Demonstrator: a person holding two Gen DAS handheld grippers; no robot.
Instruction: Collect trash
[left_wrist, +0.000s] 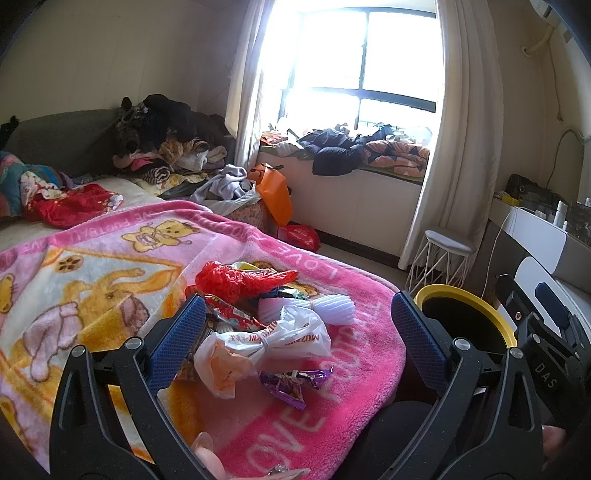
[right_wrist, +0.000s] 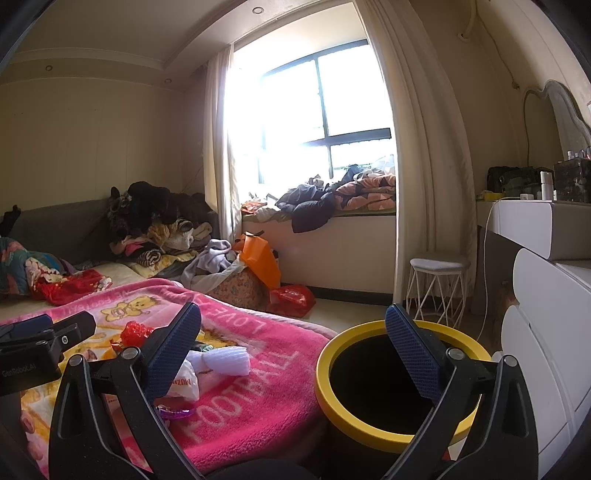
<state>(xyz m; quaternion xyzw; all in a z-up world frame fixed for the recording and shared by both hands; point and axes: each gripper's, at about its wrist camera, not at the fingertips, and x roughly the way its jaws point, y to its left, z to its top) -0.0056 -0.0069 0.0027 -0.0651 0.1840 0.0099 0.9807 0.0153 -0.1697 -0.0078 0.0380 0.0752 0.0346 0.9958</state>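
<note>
Left wrist view first. Left gripper (left_wrist: 295, 325) hangs over the corner of a pink blanket (left_wrist: 354, 373) on a bed, jaws spread wide and holding nothing. Between the blue pads (left_wrist: 177, 339) lies the trash, clustered on the blanket: a crumpled red bag (left_wrist: 240, 282) farthest from the camera, a white ribbed roll (left_wrist: 332, 306) just right of it, a red snack wrapper (left_wrist: 236, 317) beside the left pad, a knotted white bag (left_wrist: 280, 339) in the middle, and a purple wrapper (left_wrist: 288, 384) nearest the camera. The pieces touch or overlap one another, except that the purple wrapper lies slightly apart. A yellow-rimmed bin (left_wrist: 472, 314) stands on the floor just beyond the blanket's right edge, partly hidden behind the right pad. The right gripper (left_wrist: 550, 332) shows at the far right edge; its jaws cannot be judged from here. Behind, a window (left_wrist: 362, 66) and a white stool (left_wrist: 443, 258).

Right wrist view. Right gripper (right_wrist: 295, 350) has its jaws wide apart and empty, hovering between bed and bin (right_wrist: 332, 376). Its right pad (right_wrist: 413, 354) overlaps the bin's dark opening; its left pad partly hides the white bag (right_wrist: 186, 384). The roll (right_wrist: 229, 360), red bag (right_wrist: 135, 332) and purple wrapper (right_wrist: 173, 411) remain on the blanket (right_wrist: 258, 402). The left gripper's body (right_wrist: 40, 343) enters at left. White drawers (right_wrist: 546, 321) stand right of the bin.
</note>
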